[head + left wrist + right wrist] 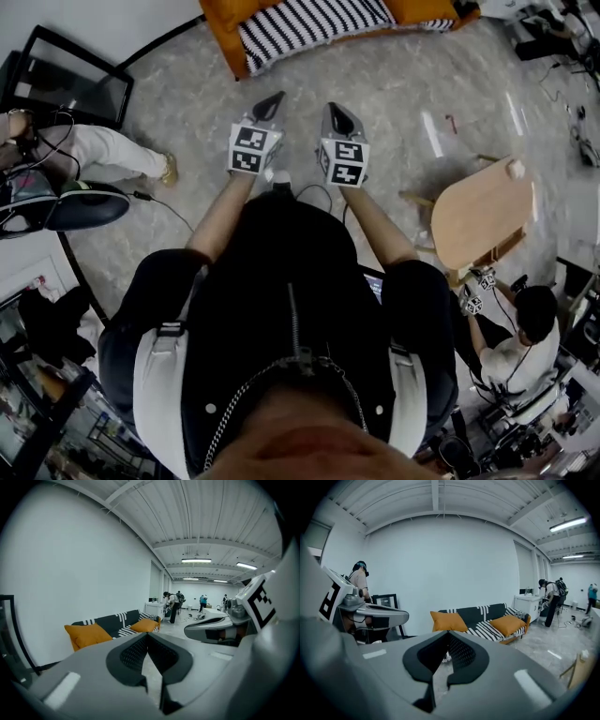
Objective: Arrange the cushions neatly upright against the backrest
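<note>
Left gripper [269,105] & right gripper [337,117]: fingers pressed together, nothing btwn. Two orange square fabric cushions [448,621] lie on the black-and-white striped sofa [487,613] at 12 o'clock, well apart from us. We'd step close first, then pinch a corner. The floor ahead is open; a light wooden table [483,214] stands at 3 o'clock.

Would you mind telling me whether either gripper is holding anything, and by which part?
Nothing is held: the left gripper and right gripper are both shut and empty, some way from the orange cushions on the sofa.
</note>
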Demonstrator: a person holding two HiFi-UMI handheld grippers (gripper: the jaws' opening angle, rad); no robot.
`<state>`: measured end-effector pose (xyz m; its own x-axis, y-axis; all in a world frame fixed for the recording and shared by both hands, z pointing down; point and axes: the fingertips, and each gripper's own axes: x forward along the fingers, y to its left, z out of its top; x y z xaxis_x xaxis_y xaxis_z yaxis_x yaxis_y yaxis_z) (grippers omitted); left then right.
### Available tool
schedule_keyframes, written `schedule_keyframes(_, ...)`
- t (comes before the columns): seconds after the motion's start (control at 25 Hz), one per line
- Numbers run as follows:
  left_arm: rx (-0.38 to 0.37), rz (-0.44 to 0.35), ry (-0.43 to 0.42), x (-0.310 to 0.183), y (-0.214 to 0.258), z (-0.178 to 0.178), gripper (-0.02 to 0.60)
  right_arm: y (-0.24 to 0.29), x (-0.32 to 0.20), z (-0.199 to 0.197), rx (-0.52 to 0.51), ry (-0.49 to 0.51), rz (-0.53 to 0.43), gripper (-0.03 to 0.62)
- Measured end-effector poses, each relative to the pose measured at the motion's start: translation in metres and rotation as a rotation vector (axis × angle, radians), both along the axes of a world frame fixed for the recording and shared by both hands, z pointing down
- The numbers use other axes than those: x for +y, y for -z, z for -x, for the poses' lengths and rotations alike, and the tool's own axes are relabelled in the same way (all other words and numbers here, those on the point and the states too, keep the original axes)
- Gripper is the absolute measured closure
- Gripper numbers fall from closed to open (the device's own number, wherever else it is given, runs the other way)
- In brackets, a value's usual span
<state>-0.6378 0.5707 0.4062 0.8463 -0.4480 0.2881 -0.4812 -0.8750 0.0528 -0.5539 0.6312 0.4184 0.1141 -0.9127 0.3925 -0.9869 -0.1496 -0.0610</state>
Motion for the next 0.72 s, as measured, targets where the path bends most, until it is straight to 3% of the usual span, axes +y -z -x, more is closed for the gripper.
schedule_keyframes(0.72,-0.009,0.058,0.01,-0.12,-0.015,-0.039,0.572,-0.014,-0.119,-0.043,0.022,0.02,0.05,0.591)
